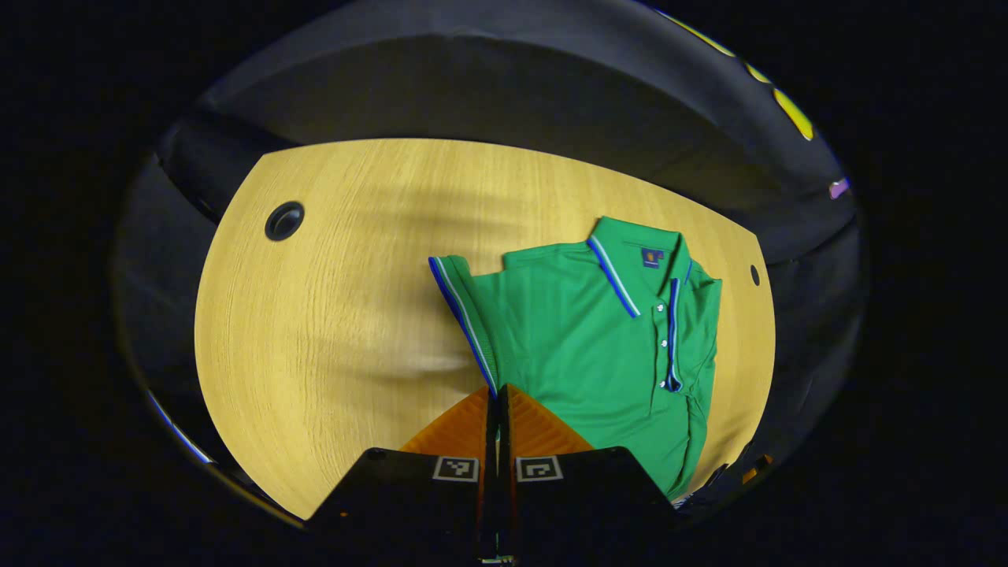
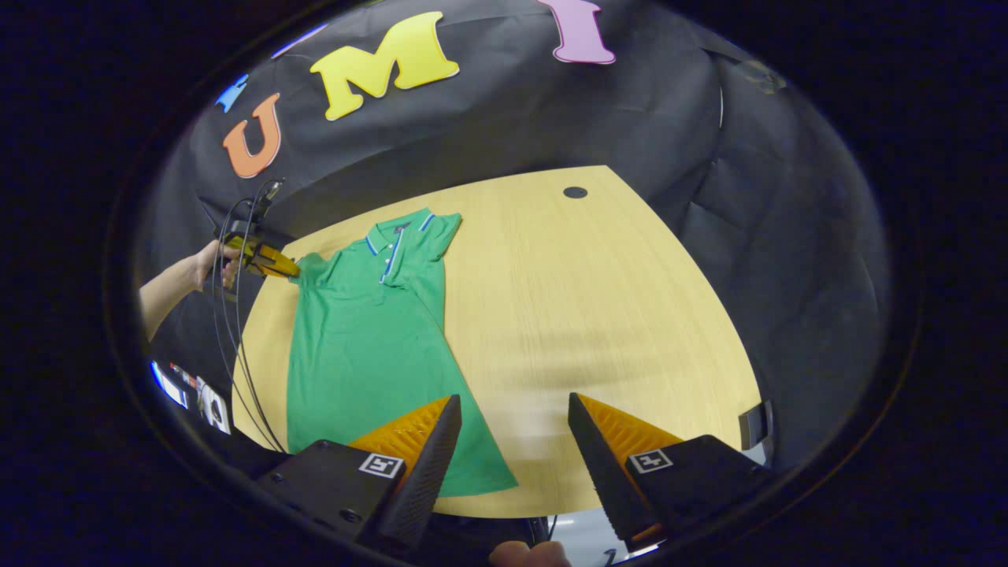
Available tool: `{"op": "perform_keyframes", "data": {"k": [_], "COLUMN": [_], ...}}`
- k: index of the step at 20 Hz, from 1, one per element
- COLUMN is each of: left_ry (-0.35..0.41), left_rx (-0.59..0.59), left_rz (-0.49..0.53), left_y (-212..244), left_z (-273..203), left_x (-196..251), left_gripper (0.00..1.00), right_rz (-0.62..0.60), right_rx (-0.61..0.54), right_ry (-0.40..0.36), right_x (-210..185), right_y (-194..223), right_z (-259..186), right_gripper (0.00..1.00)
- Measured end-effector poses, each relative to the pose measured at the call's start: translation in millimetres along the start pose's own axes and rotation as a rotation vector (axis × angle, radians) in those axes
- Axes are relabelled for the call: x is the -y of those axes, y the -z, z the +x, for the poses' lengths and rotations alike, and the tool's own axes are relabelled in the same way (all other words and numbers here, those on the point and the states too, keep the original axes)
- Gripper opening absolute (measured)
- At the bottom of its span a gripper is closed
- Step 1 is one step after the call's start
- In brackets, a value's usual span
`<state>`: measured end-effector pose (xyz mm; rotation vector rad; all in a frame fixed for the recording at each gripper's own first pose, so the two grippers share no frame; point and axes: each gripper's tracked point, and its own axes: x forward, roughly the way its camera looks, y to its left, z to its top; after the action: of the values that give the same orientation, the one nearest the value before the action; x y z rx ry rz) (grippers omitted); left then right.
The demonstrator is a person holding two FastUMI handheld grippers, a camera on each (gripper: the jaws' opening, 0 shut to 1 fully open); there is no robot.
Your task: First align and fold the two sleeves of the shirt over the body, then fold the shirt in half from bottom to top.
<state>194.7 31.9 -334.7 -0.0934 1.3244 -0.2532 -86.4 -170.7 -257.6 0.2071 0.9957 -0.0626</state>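
Left gripper (image 1: 498, 394) pinching shirt (image 1: 598, 346) sleeve, right gripper (image 2: 512, 409) agape over table (image 2: 598, 315)

Left gripper (image 1: 499, 390) pinched closed, seemingly on cloth, held by a hand (image 2: 214, 264); right gripper (image 2: 513, 409) spread wide.

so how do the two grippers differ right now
The left gripper has its jaws closed together, while the right gripper has its jaws spread wide with bare table between them. The left gripper sits at the shirt by a sleeve edge, seemingly pinching it; the right gripper hovers near the shirt's hem and holds nothing. Both are hand-held over the same table.
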Motion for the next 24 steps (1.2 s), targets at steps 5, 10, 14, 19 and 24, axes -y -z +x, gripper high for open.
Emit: {"op": "perform_keyframes", "data": {"k": [5,10,14,19,24], "left_ry": [-0.002,0.03,0.069,0.028,0.04], "left_rx": [0.012,-0.012,0.013,0.104,0.199], "left_rz": [0.189,0.166,0.09,0.065,0.019], "left_y": [-31.6,-23.7,-9.5,13.9,68.0], "left_z": [0.4,28.4,16.3,-31.8,-82.0], "left_x": [61.1,102.8,108.5,72.0,40.8], "left_gripper": [0.04,0.11,0.37,0.89,0.89], "right_rz": [0.054,0.094,0.001,-0.127,-0.233], "right_rx": [0.03,0.03,0.028,0.027,0.012], "right_ry": [0.027,0.049,0.055,-0.02,-0.079], "right_x": [17.8,34.2,31.2,-13.8,-49.5], "right_y": [7.2,21.4,21.7,9.4,6.3], "right_z": [-15.4,-25.6,-20.6,-6.0,10.0], "right_gripper": [0.88,0.88,0.88,0.88,0.84]}}
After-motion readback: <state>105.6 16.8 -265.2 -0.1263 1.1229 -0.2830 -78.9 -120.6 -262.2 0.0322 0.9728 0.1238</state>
